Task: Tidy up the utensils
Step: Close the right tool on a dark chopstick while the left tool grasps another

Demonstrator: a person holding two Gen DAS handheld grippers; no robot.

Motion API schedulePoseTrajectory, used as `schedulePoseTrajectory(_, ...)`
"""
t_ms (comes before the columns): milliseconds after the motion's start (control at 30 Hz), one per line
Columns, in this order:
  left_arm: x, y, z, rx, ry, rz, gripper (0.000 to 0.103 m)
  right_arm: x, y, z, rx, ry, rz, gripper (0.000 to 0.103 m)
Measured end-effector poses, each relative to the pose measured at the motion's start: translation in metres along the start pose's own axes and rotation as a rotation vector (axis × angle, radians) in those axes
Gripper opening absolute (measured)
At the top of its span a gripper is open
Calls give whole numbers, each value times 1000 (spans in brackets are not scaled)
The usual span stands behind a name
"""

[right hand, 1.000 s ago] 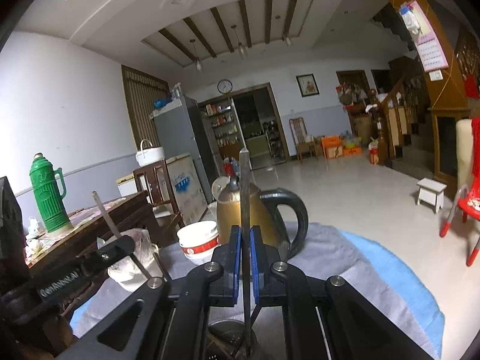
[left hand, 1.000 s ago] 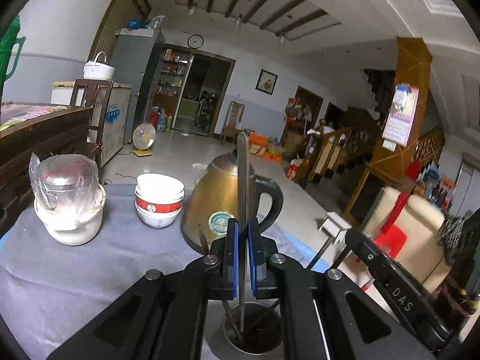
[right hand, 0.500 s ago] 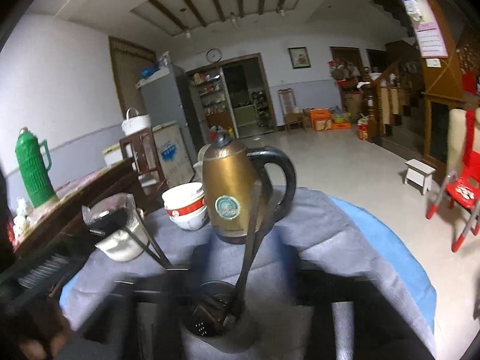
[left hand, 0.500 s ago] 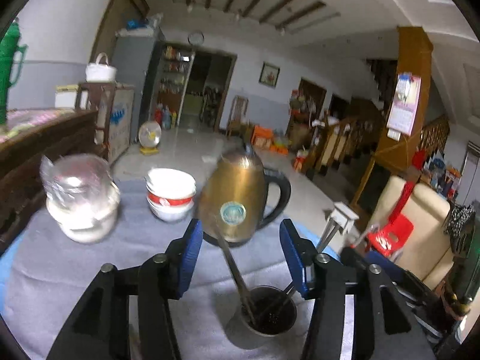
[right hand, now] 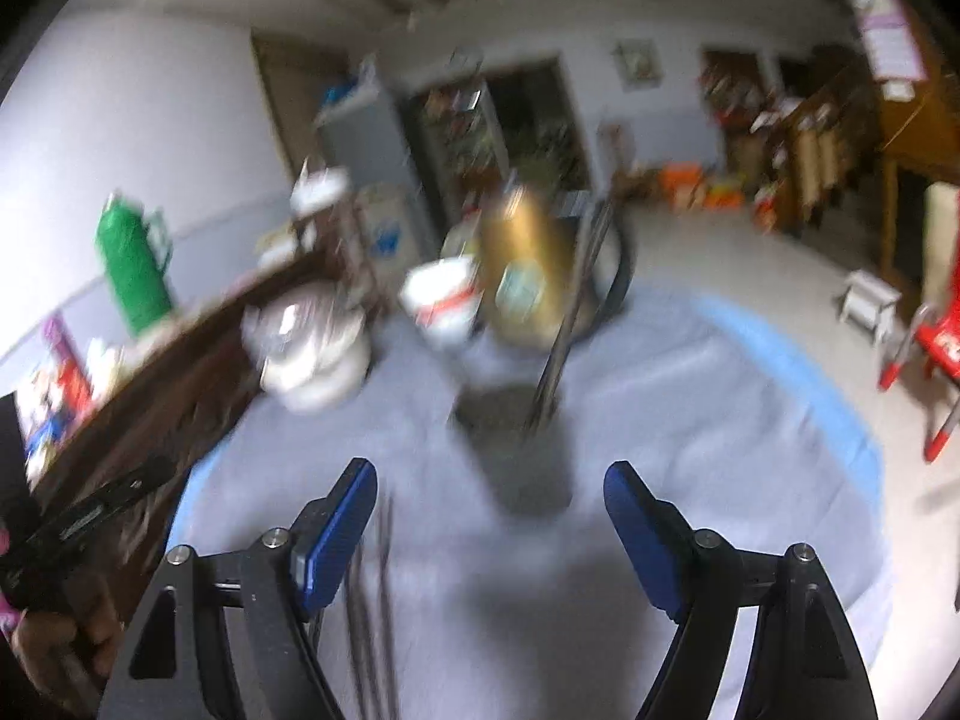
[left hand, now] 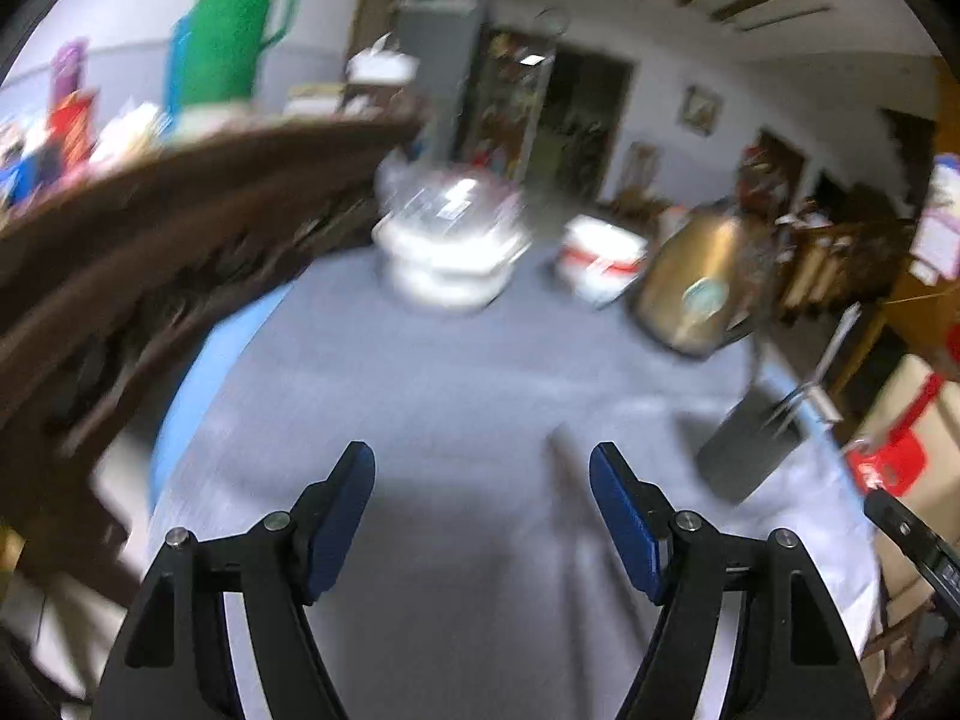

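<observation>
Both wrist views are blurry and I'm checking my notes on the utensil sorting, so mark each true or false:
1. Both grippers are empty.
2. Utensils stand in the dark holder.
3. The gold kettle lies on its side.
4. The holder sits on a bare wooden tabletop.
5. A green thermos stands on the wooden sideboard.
1. True. Neither the left gripper, whose jaws are opening, nor the right gripper, whose jaws are closing slightly, has anything between its pads.
2. True. Utensils rise from the dark holder.
3. False. The gold kettle stands upright.
4. False. It sits on a grey cloth.
5. True. The green thermos stands on the wooden sideboard.
</observation>
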State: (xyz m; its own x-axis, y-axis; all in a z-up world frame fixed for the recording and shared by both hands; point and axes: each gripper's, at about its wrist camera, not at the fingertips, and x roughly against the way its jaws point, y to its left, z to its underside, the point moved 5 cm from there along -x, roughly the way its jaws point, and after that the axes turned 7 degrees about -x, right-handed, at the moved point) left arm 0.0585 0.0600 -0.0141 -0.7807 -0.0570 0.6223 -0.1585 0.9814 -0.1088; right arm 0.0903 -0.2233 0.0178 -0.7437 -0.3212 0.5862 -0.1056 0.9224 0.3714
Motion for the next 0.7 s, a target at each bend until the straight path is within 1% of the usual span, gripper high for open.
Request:
schedulePoseTrajectory(33,-3,6,13,11,27,-18,75,-6,2,12,-5,39,-14,74)
schedulePoseTrajectory(100,-7,14,32,32,74,-21,75,-20,6,31,-10,124,-21,40)
schedulePoseTrajectory(133,-9,17,41,47,97,-19,75,-29,8,38,-12,172,-27,37)
schedulePoseTrajectory(200,-14,16,49,50,124,-14,75,-43,13,46,2,243,-36,37)
schedulePoseTrajectory(300,-15,13,50,47,130,-18,75,-63,27,49,52,321,-55,37)
schedulePoseTrajectory(400,-14,12,51,42,126,-32,75,-81,38,49,104,365,-53,37)
schedulePoseTrajectory(533,-20,11,53,48,156,-17,75,-115,50,52,148,444,-36,27)
schedulePoseTrajectory(567,-20,12,54,48,157,-19,75,-121,52,53,149,457,-35,21)
schedulePoseTrajectory(600,-19,13,54,50,154,-24,75,-126,53,53,152,469,-31,19)
schedulePoseTrajectory(700,-21,14,53,60,155,-29,75,-142,58,60,166,501,-16,16)
